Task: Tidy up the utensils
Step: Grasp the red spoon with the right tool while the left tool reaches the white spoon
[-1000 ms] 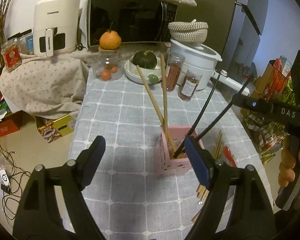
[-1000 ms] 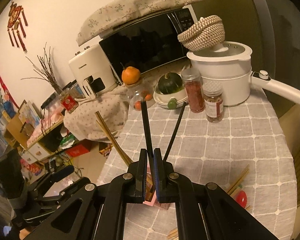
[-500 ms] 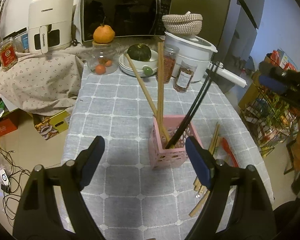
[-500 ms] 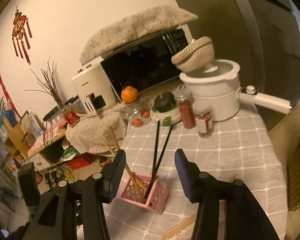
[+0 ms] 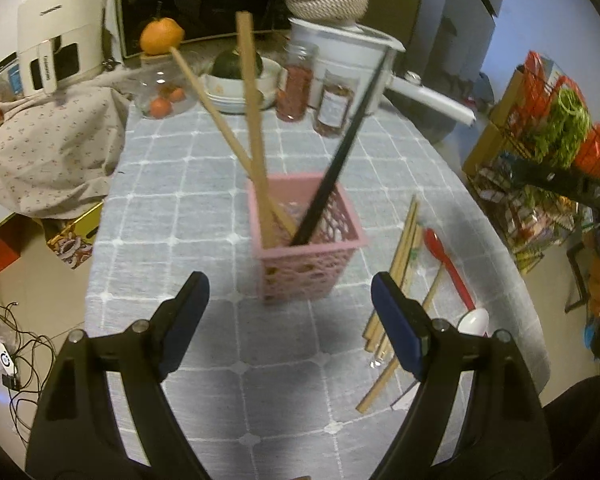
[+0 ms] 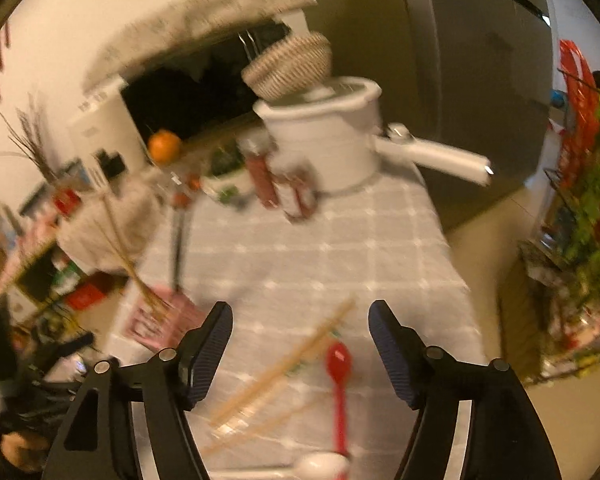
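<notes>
The left gripper (image 5: 288,292) is hanging wide apart, holding nothing. The pink basket (image 5: 306,258) is sitting just ahead, holding wooden chopsticks (image 5: 254,136) and black chopsticks (image 5: 340,156). The right gripper (image 6: 300,320) has just been opening, with nothing between its jaws, over loose chopsticks (image 6: 284,364) and a red spoon (image 6: 340,376) lying on the table (image 6: 380,240).

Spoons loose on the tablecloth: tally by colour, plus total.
Red spoon: 1
White spoon: 1
Total: 2
</notes>
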